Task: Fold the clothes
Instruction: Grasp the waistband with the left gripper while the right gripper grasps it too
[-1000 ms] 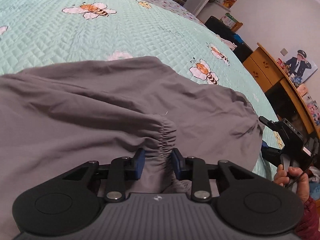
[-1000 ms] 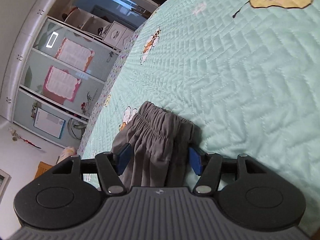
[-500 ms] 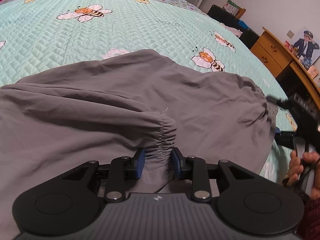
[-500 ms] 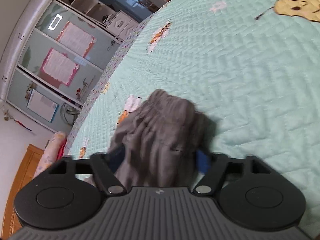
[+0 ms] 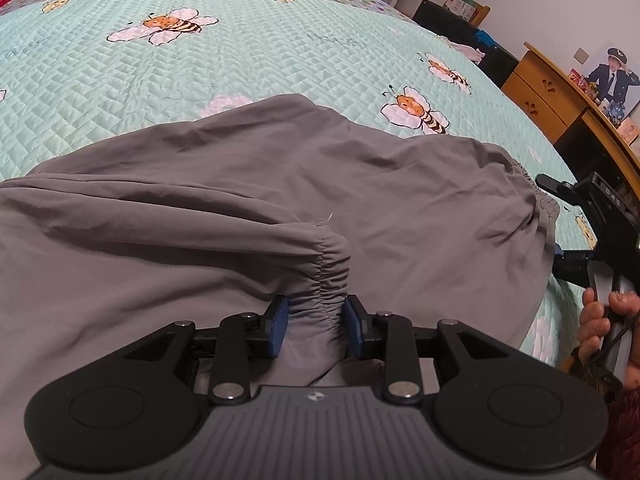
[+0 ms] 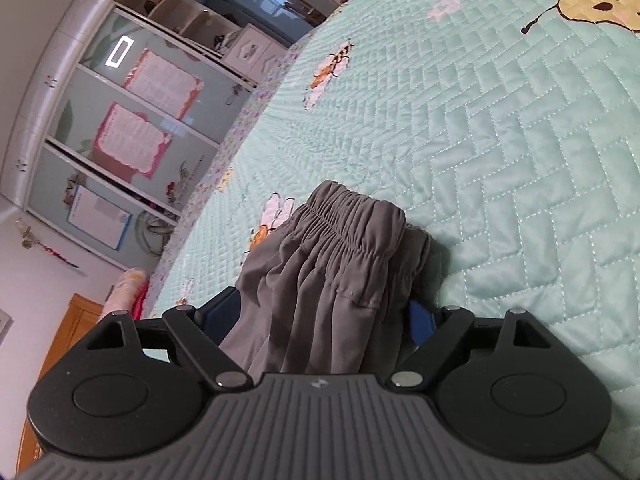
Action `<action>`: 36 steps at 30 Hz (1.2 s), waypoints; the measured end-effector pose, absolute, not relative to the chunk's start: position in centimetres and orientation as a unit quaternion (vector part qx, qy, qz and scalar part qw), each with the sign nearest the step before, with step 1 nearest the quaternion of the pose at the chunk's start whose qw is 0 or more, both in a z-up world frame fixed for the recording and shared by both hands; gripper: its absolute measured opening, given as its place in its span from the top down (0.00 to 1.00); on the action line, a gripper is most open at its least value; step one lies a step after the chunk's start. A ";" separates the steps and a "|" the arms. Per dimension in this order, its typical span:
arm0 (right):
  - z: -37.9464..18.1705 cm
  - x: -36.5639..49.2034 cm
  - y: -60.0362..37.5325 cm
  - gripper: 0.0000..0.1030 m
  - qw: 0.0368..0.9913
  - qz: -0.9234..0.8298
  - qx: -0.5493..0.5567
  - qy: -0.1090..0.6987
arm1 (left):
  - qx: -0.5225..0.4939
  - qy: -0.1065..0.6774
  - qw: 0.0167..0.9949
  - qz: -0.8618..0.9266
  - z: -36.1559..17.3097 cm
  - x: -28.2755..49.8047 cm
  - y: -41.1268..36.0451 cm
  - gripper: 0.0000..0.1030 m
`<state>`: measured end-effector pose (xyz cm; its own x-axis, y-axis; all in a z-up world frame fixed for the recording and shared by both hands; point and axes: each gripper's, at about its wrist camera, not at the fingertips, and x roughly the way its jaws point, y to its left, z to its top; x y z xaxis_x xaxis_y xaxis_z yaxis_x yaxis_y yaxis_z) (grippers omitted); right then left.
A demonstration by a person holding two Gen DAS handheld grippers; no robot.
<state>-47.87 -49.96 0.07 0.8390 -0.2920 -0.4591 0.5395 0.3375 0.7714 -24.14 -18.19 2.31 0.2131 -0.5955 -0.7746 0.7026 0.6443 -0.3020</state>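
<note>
Lying spread across a mint-green quilted bedspread (image 5: pixel 280 60) printed with bees, a grey garment (image 5: pixel 224 200) with gathered elastic edges is seen from both wrist cameras. In the left wrist view, the left gripper (image 5: pixel 314 324) is pressed in on a bunched, elasticated edge of the grey garment, the cloth being pinched between the two blue pads (image 5: pixel 278 326). The fabric is rumpled into long folds that run away to the left and right of the pinch. At the right edge of the same view, the right gripper (image 5: pixel 560 224) is seen at the far gathered end of the cloth, its handle held by a hand (image 5: pixel 600 328) in a dark red sleeve (image 5: pixel 624 432). In the right wrist view, a gathered elastic band of the garment is bunched between the right gripper's blue pads (image 6: pixel 420 320), which are set fairly wide apart with the cloth filling the gap; whether it is truly clamped cannot be told. A wooden dresser (image 5: pixel 548 96) is visible beyond the bed.
</note>
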 end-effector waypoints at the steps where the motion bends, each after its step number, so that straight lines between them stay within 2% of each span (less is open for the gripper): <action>1: 0.1 -47.7 -50.0 0.17 0.809 -0.260 0.513 0.122 | 0.058 0.468 0.776 -0.418 2.3 -24.1 -18.2 0.67; 12: 0.3 -47.9 -49.6 0.17 0.818 -0.251 0.502 0.126 | 0.063 0.469 0.776 -0.416 2.3 -24.2 -18.5 0.63; 24: 0.1 -48.1 -50.9 0.18 0.806 -0.231 0.528 0.134 | 0.096 0.457 0.776 -0.425 2.2 -25.0 -19.3 0.53; 26: 0.2 -48.2 -50.9 0.23 0.807 -0.231 0.526 0.137 | 0.088 0.460 0.774 -0.426 2.2 -24.8 -19.1 0.52; 28: 0.1 -48.7 -51.0 0.38 0.801 -0.237 0.532 0.139 | 0.080 0.464 0.771 -0.428 2.2 -24.6 -19.0 0.52; 32: -1.2 -50.6 -51.8 0.52 0.779 -0.218 0.579 0.101 | 0.078 0.468 0.768 -0.430 2.2 -24.5 -19.0 0.51; 34: -2.1 -51.5 -52.1 0.68 0.766 -0.209 0.603 0.078 | 0.080 0.470 0.767 -0.430 2.3 -24.6 -19.2 0.50; 36: -2.2 -51.9 -52.0 0.71 0.763 -0.204 0.610 0.067 | 0.076 0.473 0.764 -0.432 2.3 -24.4 -19.1 0.48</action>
<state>-51.89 -51.99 -2.23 0.9081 -0.2291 -0.3504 0.3921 0.1723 0.9036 -24.44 -19.13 2.25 0.1800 -0.5879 -0.7887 0.7317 0.6159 -0.2920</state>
